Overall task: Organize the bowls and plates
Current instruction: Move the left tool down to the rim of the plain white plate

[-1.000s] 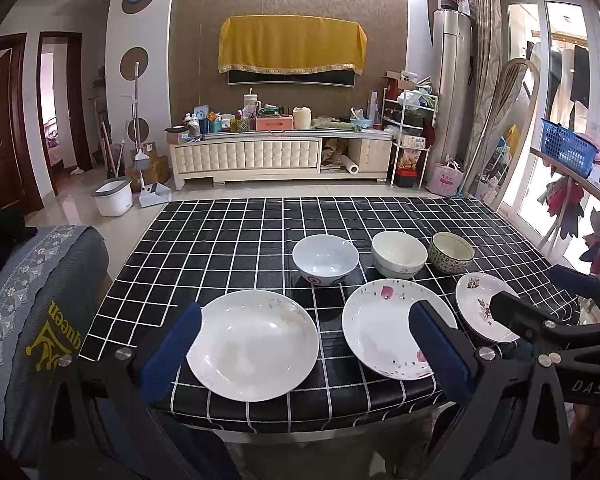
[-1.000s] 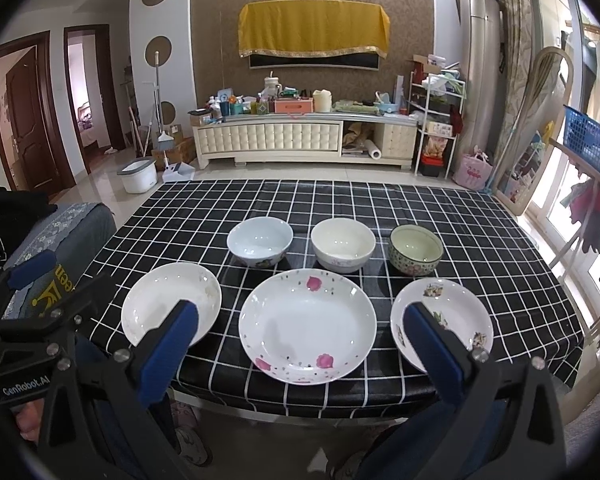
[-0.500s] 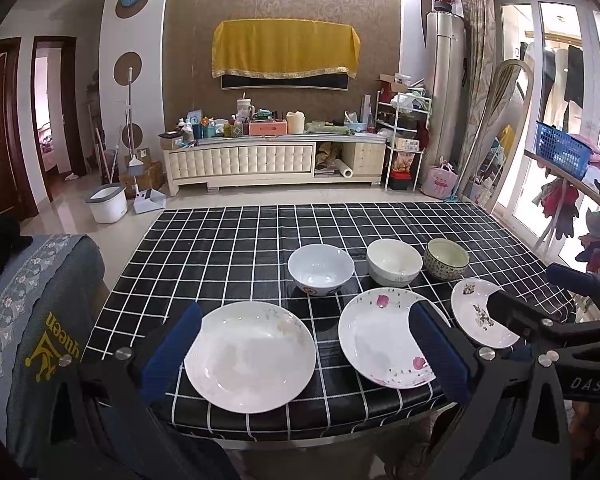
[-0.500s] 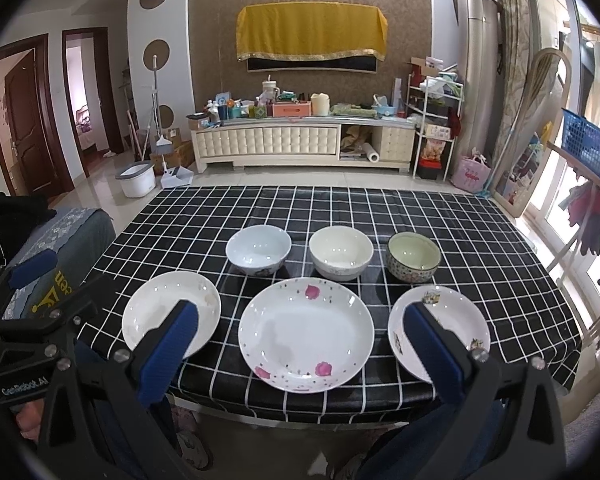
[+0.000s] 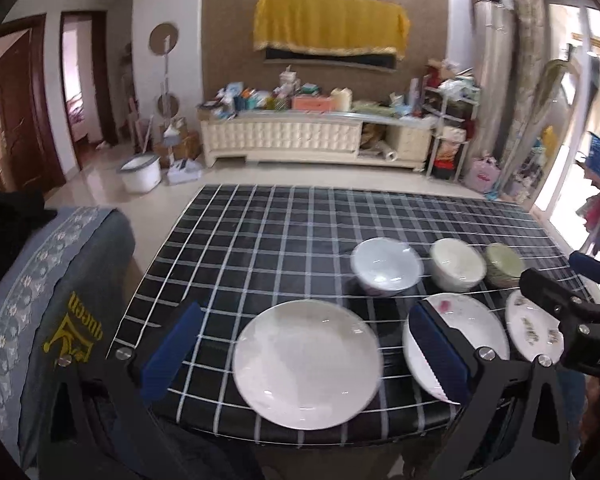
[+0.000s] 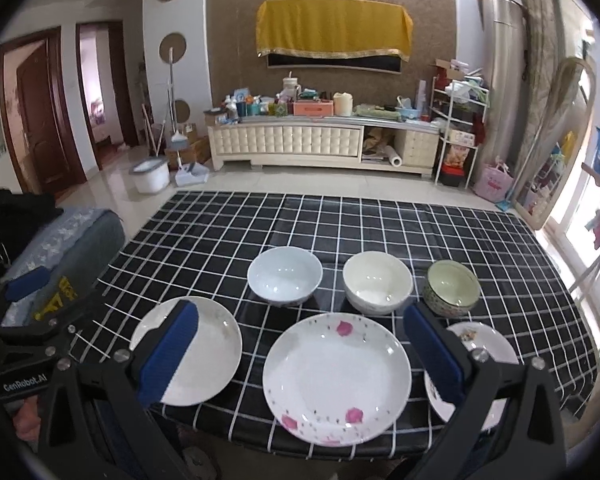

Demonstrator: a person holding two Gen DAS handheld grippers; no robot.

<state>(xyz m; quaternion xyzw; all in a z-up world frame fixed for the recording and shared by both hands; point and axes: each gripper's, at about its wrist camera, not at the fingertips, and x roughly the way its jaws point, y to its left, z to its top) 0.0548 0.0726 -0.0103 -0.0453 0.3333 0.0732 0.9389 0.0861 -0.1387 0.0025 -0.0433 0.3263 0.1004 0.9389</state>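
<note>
Three plates line the near edge of the checked table: a plain white plate at left, a pink-flowered plate in the middle, a small patterned plate at right. Behind them stand a pale blue bowl, a cream bowl and a green patterned bowl. My left gripper is open, hovering before the plain plate. My right gripper is open, in front of the flowered plate. Neither holds anything.
A grey upholstered seat with yellow lettering stands left of the table. Beyond the far edge lie tiled floor, a white bucket and a cluttered TV cabinet. The far half of the tablecloth is bare.
The left view has swung left, so the dishes now sit further right and look blurred. The right view edged slightly closer to the table. Both grippers stay open.
</note>
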